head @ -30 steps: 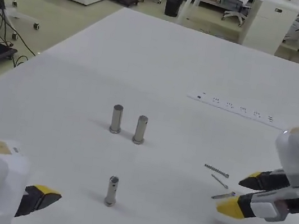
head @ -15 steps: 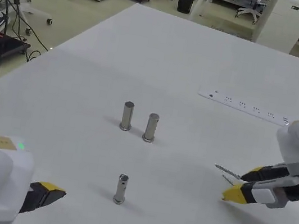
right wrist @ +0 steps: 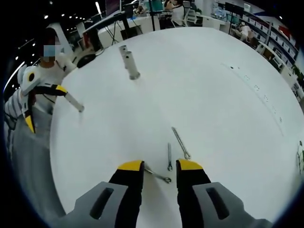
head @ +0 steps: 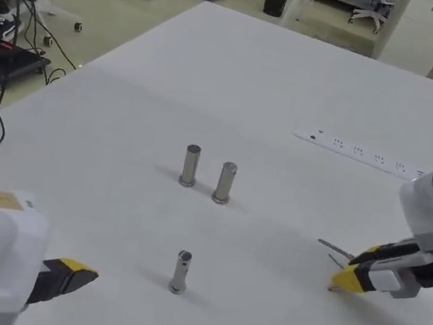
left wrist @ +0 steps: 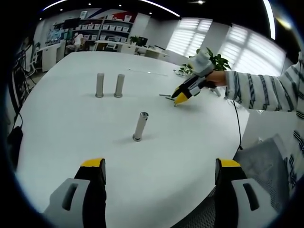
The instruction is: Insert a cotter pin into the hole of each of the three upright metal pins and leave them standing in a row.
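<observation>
A white bench (head: pixel 213 79) carries three silver-grey upright metal pins (head: pixel 225 182) and bright silver cotter pins (right wrist: pixel 181 142). The left tool (left wrist: pixel 159 164) and the right tool (right wrist: pixel 160 165) share one scheme: yellow tips on black jaws, with pale grey and white bodies. A white power strip (head: pixel 358 152) dotted with dark sockets blends into the bench top. The sleeve (left wrist: pixel 259 92) behind the right tool is white with thin dark stripes. The floor (head: pixel 99 20) is pale beige-green.

Bright even light, soft shadows, fisheye warping
</observation>
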